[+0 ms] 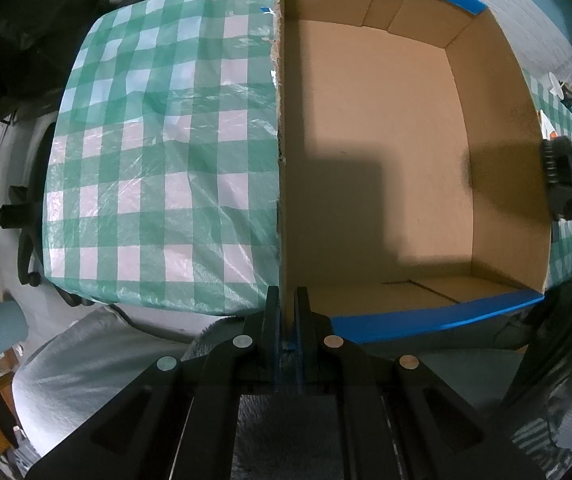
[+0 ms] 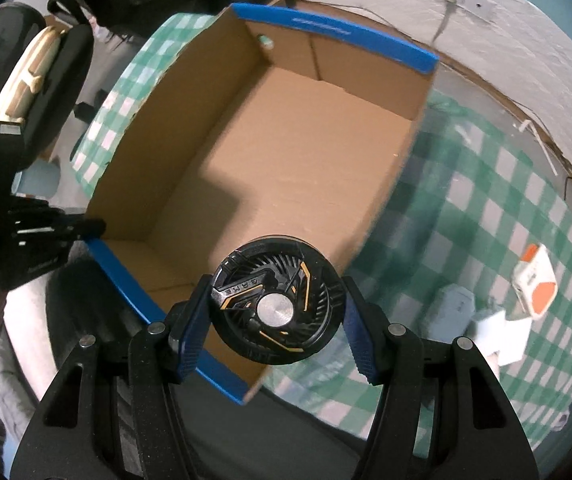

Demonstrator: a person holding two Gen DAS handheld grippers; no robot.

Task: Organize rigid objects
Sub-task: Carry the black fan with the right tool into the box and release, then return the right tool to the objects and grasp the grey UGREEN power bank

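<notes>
Gripping the thin cardboard wall of the brown box (image 1: 386, 152), the left tongs (image 1: 287, 312) are fully closed on the checkered table (image 1: 158, 152). In the right view, the right tongs (image 2: 276, 320) hold a round black fan (image 2: 278, 306), half open, above the box's near blue-edged corner.

Left tongs (image 1: 287, 320) pointed straight down, jaws clamped tight on the cardboard box wall (image 1: 282, 160) at its near corner. Right tongs (image 2: 276, 320) angled steeply down, blue pads (image 2: 192, 332) part-open and pressed on both sides of a round black fan (image 2: 278, 306).
</notes>
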